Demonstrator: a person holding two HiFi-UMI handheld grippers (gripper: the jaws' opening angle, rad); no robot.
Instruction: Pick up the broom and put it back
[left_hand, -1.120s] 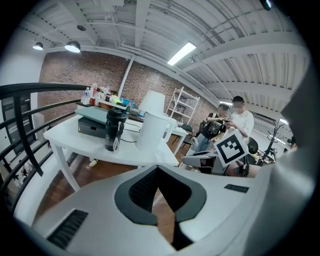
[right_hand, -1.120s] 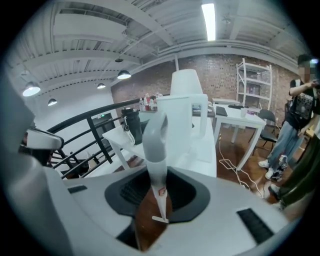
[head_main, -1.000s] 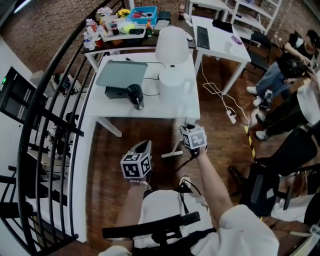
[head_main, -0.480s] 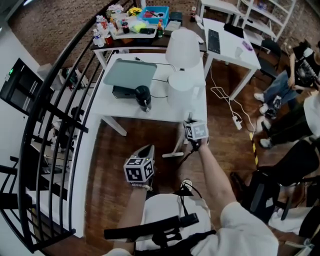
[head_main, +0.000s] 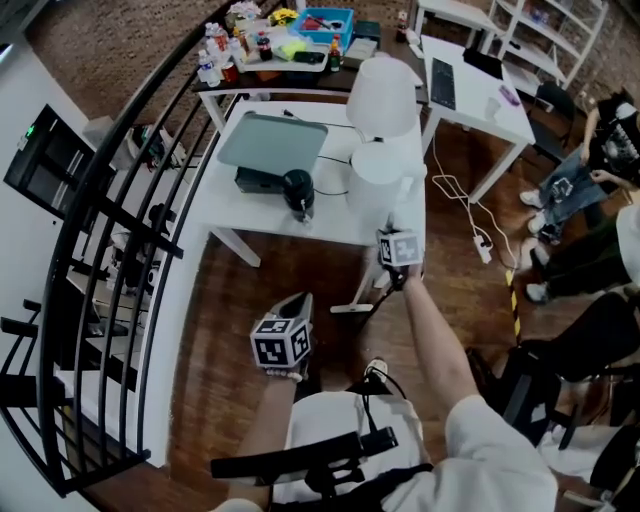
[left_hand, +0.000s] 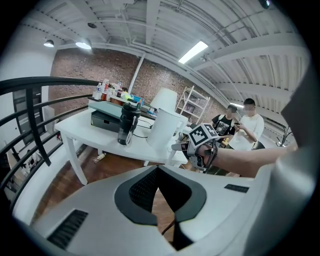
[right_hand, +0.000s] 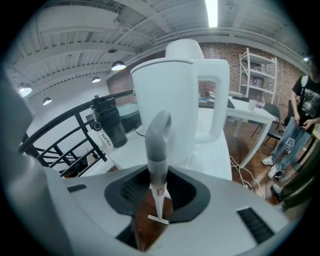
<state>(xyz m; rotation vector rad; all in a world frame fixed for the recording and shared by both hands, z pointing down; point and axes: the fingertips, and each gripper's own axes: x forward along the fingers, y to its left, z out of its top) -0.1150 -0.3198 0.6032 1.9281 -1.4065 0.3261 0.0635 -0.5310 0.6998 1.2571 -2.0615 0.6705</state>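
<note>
Two grippers: hand-held by one person, both on the near side of the white table (head_main: 300, 225).
R gripper (right_hand: 159, 171): raised at the table's near edge, close to its right corner; angled downward.
R fingers: closed on the broom (right_hand: 159, 142); its grey handle is pinched w/ one pad on each side.
Broom: held roughly upright. The hooked grey top is seen against the jug on the table, and the white shaft runs down past the pads twd the floor in front of the table.
Broom head (head_main: 350, 308): seen low at the wood floor just in front of the table's near edge. Floor contact can't be told.
L gripper (left_hand: 157, 169): held lower and farther out from the table than the R one, over the floor.
L fingers: tips pressed together, nothing pinched.
White jug (head_main: 385, 178): stood on the table near its right near corner, handle twd the right.
Black tumbler (head_main: 298, 190): stood on the table, just left of the jug.
Grey tray (head_main: 272, 145): laid on a dark box twd the table's far left.
Black railing (head_main: 120, 220): curved past the table's left side.
Seated people (head_main: 600, 150): well apart, right of the table.
</note>
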